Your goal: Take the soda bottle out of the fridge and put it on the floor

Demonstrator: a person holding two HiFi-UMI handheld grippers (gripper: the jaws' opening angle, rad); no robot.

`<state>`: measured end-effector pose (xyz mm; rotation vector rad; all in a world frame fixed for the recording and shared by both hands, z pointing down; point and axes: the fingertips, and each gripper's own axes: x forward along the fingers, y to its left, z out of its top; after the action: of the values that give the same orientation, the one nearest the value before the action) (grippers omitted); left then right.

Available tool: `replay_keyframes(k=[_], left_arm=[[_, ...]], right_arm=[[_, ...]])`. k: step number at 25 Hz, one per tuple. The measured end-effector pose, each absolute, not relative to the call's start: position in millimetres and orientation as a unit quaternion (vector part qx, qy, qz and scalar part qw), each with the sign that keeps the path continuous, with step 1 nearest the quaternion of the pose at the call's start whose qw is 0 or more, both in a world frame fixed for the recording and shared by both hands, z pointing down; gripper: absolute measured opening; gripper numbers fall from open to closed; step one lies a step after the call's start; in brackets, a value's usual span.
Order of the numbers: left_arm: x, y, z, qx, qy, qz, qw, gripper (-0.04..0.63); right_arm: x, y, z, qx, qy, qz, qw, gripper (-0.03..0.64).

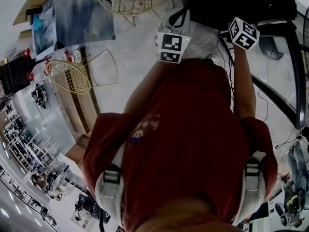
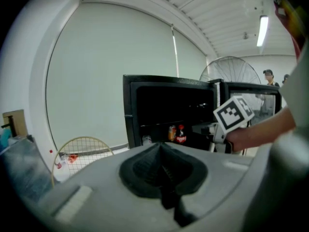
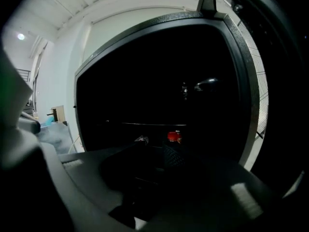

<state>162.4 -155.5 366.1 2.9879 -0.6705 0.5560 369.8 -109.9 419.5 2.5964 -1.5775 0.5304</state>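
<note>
Right gripper [image 3: 157,148] pointed into open fridge [image 2: 128,111], jaws slightly parted, empty. Left gripper [image 2: 161,154] held back, clenched, empty. Soda bottle [image 2: 181,134] upright inside.

Wall: ahead of me a broad pale blind or panel [image 2: 111,71] fills the wall, framed in white.
Ceiling: white ribbed panels [image 2: 212,8], with one strip light [image 2: 262,30] lit.
Floor: pale grey and mottled [image 1: 140,42] below me; a strip of wooden boards [image 1: 79,108] runs across it at my left.
Fan: a big round standing fan [image 2: 231,70] stands at the back.
Clutter: a racket [image 1: 72,76] lies by the boards, cables [image 1: 263,100] trail at my right, and a cardboard box [image 2: 13,122] sits far left.
</note>
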Motion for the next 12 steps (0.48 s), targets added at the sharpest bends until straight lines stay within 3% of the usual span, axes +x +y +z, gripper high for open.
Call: replay_keyframes(k=[12], left_arm=[[136.4, -170.2, 374.8, 0.945, -0.268, 0.186, 0.013, 0.000]], right_arm=[[414.1, -155.7, 461.6, 0.858, -0.486, 0.164, 0.035, 0.222]])
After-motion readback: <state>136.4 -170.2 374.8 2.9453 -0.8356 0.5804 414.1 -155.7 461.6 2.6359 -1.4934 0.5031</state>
